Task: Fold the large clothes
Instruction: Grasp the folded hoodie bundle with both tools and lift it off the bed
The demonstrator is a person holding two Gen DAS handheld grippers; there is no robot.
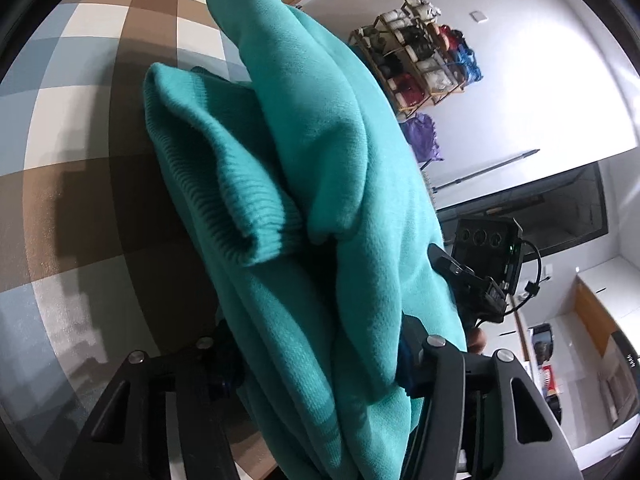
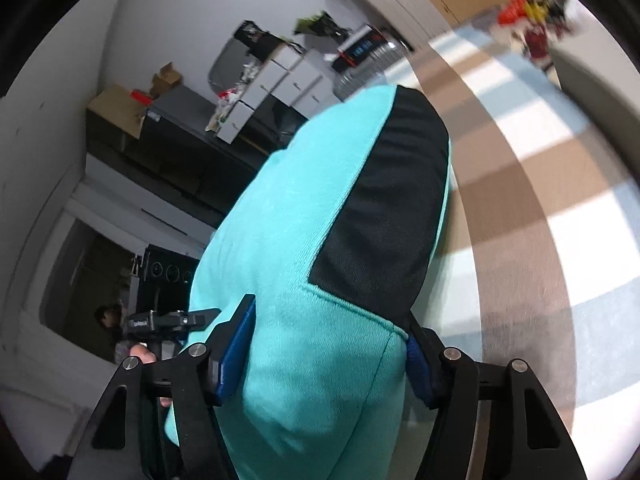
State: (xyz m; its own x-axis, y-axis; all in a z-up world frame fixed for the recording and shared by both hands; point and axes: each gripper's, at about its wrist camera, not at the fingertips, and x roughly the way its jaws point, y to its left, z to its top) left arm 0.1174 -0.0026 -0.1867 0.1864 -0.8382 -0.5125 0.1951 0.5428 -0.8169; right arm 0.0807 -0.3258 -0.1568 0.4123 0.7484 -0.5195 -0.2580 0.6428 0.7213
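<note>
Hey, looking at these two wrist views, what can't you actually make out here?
- Left wrist view: the left gripper's pads, buried in the teal garment.
- Both views: the garment's full shape; it is bunched and cut off by the bottom edge.
- Right wrist view: whether the right gripper's pads press the cloth; far shelves blurred.

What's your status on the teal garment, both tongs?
Left tongs clamped on bunched teal garment. Right tongs around its black-panelled part. Garment lifted over checked surface. Nothing in the way.
</note>
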